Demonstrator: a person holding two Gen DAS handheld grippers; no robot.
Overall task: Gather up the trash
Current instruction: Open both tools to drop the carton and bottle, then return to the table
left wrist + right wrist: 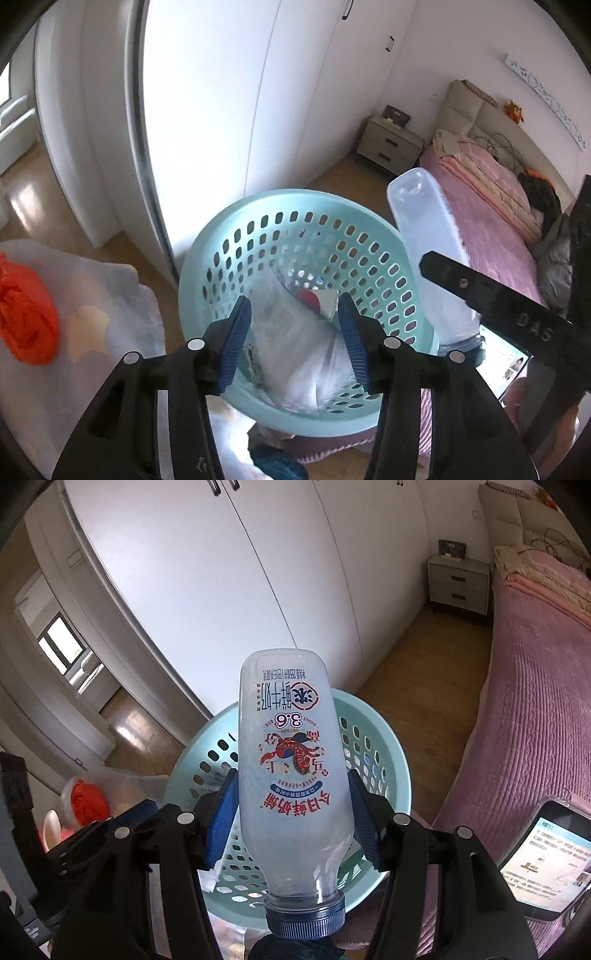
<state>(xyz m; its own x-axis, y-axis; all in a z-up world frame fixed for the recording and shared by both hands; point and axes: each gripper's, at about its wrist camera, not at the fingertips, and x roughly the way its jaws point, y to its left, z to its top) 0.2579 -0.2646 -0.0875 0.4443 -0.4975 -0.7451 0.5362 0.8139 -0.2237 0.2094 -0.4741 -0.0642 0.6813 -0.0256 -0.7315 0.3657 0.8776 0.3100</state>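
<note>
Closest to the right wrist camera, the right tongs (291,812) grip an empty, translucent milk bottle (295,771) across its printed body, blue pads pressed to both sides, the blue cap (306,919) pointing back toward the camera and the flat base pointing away. The bottle hangs over the near rim of the pale turquoise basket (391,775), which appears to stand at the edge of the pink bed (524,709). The step in hand looks like the drop of this bottle into the basket. To do it well, the person would carry the bottle further forward until its whole length sits above the opening, tip the base down a little, and only then let the pads part, so it slides in rather than strikes the rim and bounces onto the bed or the wooden floor. In the left wrist view the left tongs (293,343) stand wide and hold nothing, poised above the basket (207,258) and the crumpled white plastic bag (295,362) already inside; they should stay out of the bottle's (428,236) path. A phone (546,860) with a lit screen lies on the bed to the right, near the basket, and is worth avoiding. Beyond are white wardrobe doors (229,576) and a nightstand (458,583).
</note>
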